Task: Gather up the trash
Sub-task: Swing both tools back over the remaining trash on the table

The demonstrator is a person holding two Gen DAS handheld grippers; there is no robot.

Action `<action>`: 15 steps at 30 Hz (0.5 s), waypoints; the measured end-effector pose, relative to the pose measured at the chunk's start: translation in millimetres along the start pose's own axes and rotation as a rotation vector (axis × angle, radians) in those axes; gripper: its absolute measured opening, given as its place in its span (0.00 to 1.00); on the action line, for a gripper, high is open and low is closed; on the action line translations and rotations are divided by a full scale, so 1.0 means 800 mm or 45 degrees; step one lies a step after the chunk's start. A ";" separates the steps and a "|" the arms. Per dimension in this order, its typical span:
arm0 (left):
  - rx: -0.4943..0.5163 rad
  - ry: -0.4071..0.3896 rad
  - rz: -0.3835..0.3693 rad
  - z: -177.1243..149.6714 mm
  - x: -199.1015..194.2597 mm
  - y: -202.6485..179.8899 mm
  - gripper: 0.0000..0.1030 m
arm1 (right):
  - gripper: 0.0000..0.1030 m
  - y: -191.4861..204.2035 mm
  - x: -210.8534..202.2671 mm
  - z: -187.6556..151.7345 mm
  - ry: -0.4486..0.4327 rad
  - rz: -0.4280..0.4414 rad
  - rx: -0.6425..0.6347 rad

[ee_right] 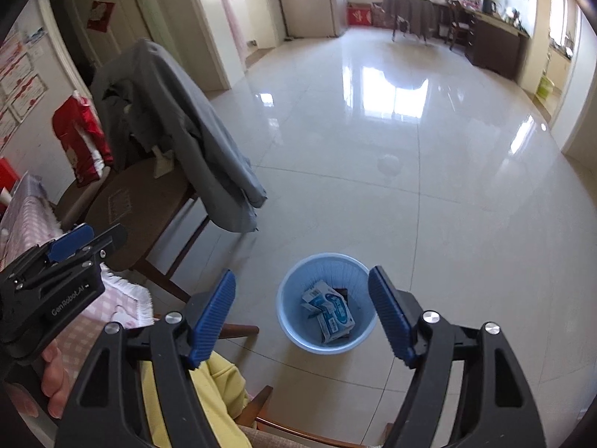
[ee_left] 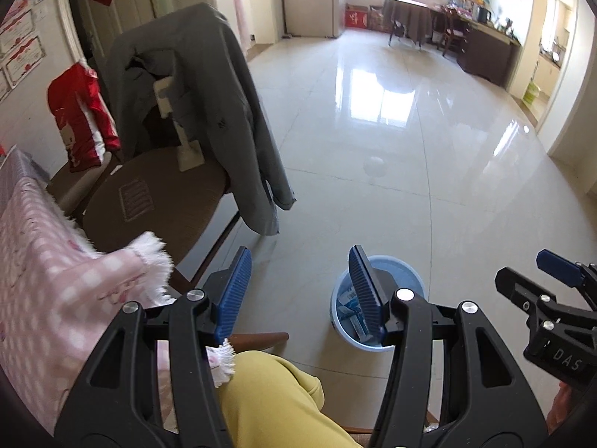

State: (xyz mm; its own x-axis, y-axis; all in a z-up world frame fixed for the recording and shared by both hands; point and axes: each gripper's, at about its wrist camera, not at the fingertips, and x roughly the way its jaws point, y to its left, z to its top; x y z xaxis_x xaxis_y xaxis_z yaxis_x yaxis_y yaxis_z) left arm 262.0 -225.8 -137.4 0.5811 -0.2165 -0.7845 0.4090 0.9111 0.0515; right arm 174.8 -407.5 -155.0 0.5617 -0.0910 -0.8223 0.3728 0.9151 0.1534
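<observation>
I see the round pale-blue ribbed plastic bin (ee_right: pixel 325 304) low centre, a crinkled blue-white wrapper (ee_right: pixel 333 316) inside (long axis slanting lower right); my left gripper (ee_left: pixel 298 293) and right gripper (ee_right: pixel 302 315) both spread, empty.

Left claw (ee_left: pixel 298 291) open, nothing between the blue pads (ee_left: pixel 235 295), pointing down at the tiled floor (ee_left: pixel 410 186). Light blue bin (ee_left: pixel 414 283) on the floor behind the right-hand pad, white-and-blue wrappers (ee_left: pixel 352 313) inside. Right claw (ee_left: pixel 552 298) at the right edge; pink checked cloth (ee_left: pixel 56 280) on the left, chair (ee_left: pixel 156 201) with grey jacket (ee_left: pixel 209 93) beyond it.
</observation>
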 end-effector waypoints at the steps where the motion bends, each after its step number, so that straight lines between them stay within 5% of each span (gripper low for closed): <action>1: -0.013 -0.019 0.001 0.000 -0.011 0.007 0.53 | 0.70 0.003 -0.005 0.000 -0.010 0.006 -0.007; 15: -0.247 -0.278 0.134 -0.033 -0.152 0.113 0.53 | 0.70 0.131 -0.096 -0.001 -0.196 0.235 -0.278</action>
State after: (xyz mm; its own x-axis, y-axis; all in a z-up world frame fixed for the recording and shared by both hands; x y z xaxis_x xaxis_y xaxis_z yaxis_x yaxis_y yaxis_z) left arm 209.8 -108.1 -53.5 0.7592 -0.1681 -0.6287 0.2083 0.9780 -0.0100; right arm 170.5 -304.0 -76.1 0.7164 0.0410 -0.6964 0.0963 0.9829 0.1569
